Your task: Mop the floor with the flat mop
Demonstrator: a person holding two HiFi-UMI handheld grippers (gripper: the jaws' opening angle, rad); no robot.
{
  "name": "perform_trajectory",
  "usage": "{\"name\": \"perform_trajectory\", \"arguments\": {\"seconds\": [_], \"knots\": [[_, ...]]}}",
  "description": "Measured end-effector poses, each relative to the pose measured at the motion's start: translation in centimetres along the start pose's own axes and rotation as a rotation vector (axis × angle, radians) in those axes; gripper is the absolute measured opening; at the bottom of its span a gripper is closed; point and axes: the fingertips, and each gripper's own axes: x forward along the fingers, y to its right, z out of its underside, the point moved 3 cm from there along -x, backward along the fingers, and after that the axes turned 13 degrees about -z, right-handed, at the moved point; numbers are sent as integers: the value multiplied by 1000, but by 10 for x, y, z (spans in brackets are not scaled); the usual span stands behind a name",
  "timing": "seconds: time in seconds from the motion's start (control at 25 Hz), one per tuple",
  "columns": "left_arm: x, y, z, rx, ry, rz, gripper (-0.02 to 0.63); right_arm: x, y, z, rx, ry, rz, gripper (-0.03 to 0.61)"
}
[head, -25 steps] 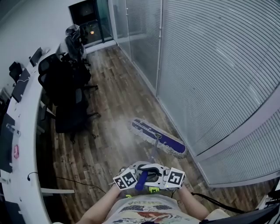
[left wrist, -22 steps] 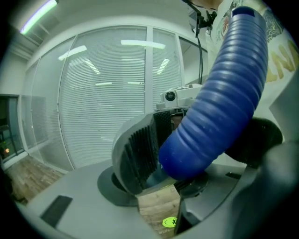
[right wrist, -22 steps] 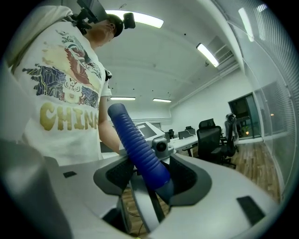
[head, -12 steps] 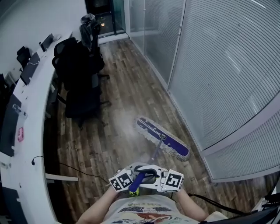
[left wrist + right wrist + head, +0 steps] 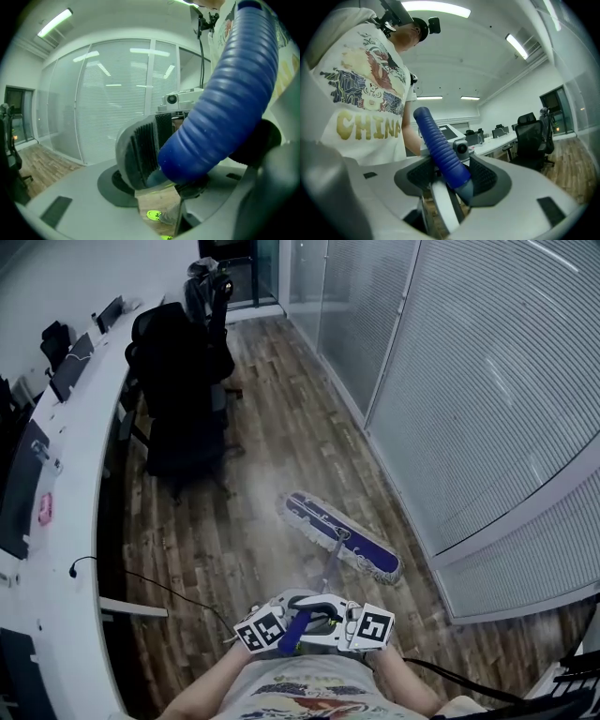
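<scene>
— Since both grippers are on it, how would you say the flat mop handles?

— Light but long, I'd judge. A thin, stiff metal pole runs from the blue ribbed grip, near the person, down to a flat purple head with a soft white fringe. The head lies on the wood-plank floor a little way ahead, near the glass partition on the right.

— Where to hold?

— On that grip; its ridges look rubbery, not slippery. The left gripper and right gripper face each other there. Each has its jaws fairly wide, yet pressed onto the grip by their grooved pads.

— Anything awkward?

— The head probably swivels at its joint, so a twist of the pole may let it wander. The fringe should drag softly over the matte planks. Black office chairs stand far left, by the curved white desk.
</scene>
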Motion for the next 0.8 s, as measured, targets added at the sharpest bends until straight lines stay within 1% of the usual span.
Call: {"name": "perform_trajectory", "arguments": {"seconds": [0.12, 0.24, 0.4, 0.64, 0.8], "knots": [[14, 6, -1, 22, -3, 33, 184, -15, -3, -1, -27, 13, 32, 236], [28, 3, -9, 19, 17, 29, 184, -30, 1, -3, -56, 3, 30, 230], [51, -11, -22, 11, 16, 27, 184, -56, 16, -6, -62, -9, 26, 225], [109, -56, -45, -6, 19, -23, 184, -110, 67, -2, -44, -14, -17, 224], [167, -99, -53, -4, -14, -58, 184, -163, 116, -4, -36, 56, -31, 224]]}}
